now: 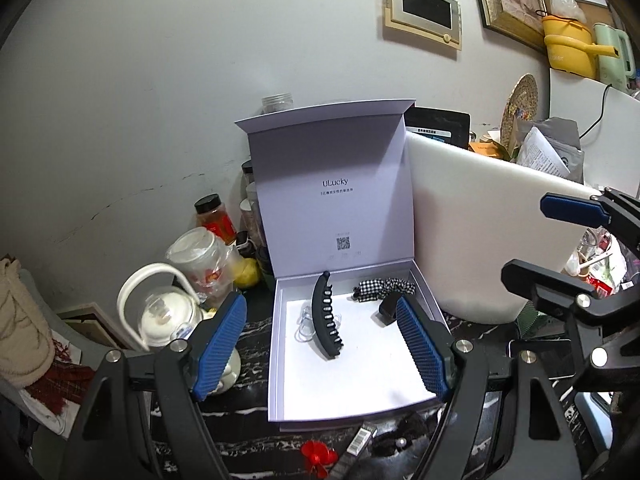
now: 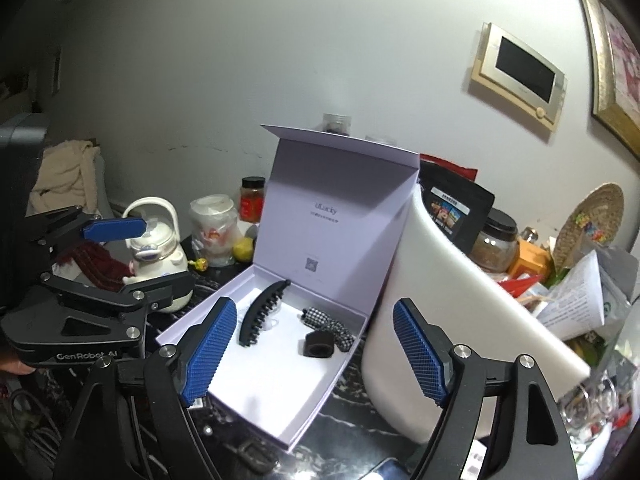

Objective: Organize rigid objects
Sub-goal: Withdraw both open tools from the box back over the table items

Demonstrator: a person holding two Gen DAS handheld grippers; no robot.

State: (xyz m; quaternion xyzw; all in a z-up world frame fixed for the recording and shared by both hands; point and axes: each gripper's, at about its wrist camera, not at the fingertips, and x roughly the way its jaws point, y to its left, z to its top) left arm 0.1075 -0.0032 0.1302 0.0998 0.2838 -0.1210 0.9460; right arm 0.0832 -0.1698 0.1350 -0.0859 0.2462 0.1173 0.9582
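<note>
A pale lilac gift box (image 1: 280,400) (image 2: 192,322) lies open on the dark marbled table, its lid standing upright behind it. Inside rest a long black toothed hair clip (image 1: 327,318) (image 2: 262,312), a black-and-white checked scrunchie (image 1: 380,289) (image 2: 328,325), a small black block (image 1: 388,308) (image 2: 318,344) and a clear plastic piece (image 1: 306,326). My left gripper (image 1: 320,344) hovers open in front of the box with nothing between its blue pads. My right gripper (image 2: 312,350) is also open and empty, off to the box's right.
A curved white board (image 1: 480,232) (image 2: 440,300) leans right of the box. Left stand a white kettle (image 1: 160,312) (image 2: 154,240), a wrapped cup (image 1: 204,260) and a red-labelled jar (image 1: 216,216). A red flower ornament (image 1: 318,458) and dark items lie before the box. Clutter fills the right.
</note>
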